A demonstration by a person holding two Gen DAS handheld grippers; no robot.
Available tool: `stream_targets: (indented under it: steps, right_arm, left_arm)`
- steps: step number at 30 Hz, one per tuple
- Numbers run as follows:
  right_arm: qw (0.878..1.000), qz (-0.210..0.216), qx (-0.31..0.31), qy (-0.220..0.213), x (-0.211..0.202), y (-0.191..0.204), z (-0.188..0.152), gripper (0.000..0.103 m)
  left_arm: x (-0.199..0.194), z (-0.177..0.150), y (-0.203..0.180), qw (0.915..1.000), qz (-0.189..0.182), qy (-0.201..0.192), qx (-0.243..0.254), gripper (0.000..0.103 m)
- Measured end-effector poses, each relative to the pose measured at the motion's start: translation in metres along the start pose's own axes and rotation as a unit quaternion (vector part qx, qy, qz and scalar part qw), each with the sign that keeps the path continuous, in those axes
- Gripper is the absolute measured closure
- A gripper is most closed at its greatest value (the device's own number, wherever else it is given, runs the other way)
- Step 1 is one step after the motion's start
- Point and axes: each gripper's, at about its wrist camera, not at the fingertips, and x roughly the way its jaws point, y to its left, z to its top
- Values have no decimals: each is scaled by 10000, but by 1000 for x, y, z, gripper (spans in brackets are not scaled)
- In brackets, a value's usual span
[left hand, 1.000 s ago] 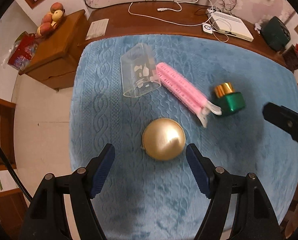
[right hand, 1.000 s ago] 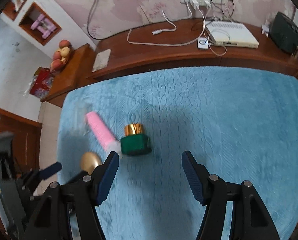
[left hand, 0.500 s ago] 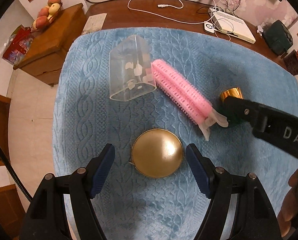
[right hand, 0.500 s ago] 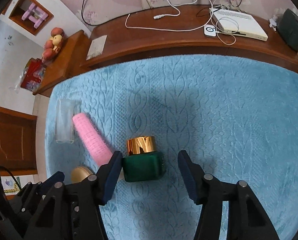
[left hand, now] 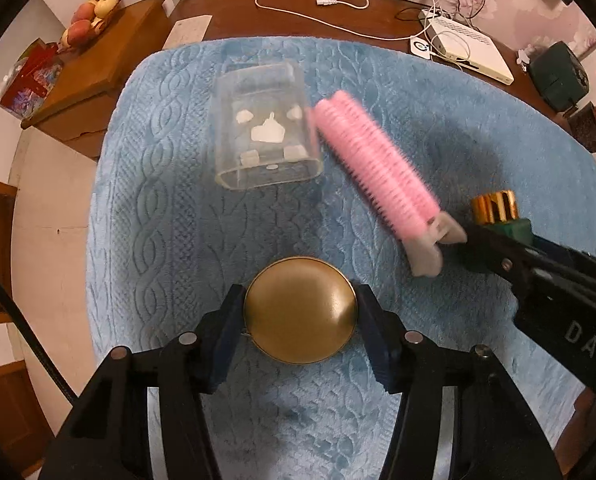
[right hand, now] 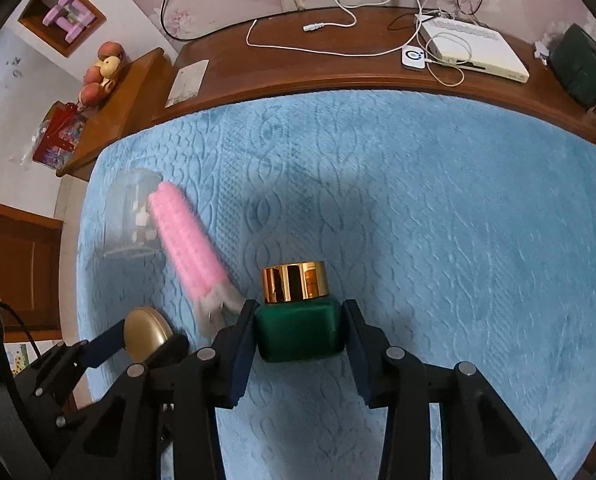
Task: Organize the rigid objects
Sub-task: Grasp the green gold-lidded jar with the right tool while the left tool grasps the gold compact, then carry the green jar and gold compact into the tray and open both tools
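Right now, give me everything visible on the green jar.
The green jar has a squarish, rounded dark green body, matte looking, under a shiny gold cylindrical cap. It stands upright on the blue blanket. The right gripper brackets its body, blue pads at both sides, apparently in contact. The pink hair roller has its white clip end close by its left; contact unclear.

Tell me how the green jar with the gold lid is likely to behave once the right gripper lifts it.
The green jar looks rigid and flat-sided, so the right gripper, closed on both flanks, probably holds squarely. It looks like thick glass: likely heavy, breakable. The glossy gold lid may be slippery.
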Motion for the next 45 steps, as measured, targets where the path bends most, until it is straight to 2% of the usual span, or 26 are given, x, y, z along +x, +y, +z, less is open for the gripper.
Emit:
stream_targets:
  steps: [5,11,18,24,30,36,41,45]
  right_arm:
    - [9999,73,-30,-109,-19,-5,-14,61]
    - [9980,460,-140,-418,-67,-7,-42,61]
    - [9913,857,-584,-809,-130,4,-108,61]
    - [9837,1284,-958,-823,-161,13,-181,61]
    - [9757,1521,-1510,-458,-158,28,-245,61]
    - [9742,1244,-1882,79,-116,47,-282,61]
    - [9740,1012,-2005,313,-88,50,-298,61]
    - [9744,796,-2073,360,-74,52,-299,61]
  left_arm:
    - [-14,-9,4,10000,1,-36,-89,44]
    - [-60,-33,5,9994,-78,-307,145,44]
    - [-121,-97,12,9962,-111,-732,469,44]
    - [-144,-172,22,9963,-214,-694,451,44]
    - [-145,-243,24,9967,-227,-517,576,44]
    - [-110,-302,18,9967,-301,-81,747,44]
    - [-82,-329,12,9957,-262,210,859,44]
    - [-73,-336,8,9954,-238,199,902,44]
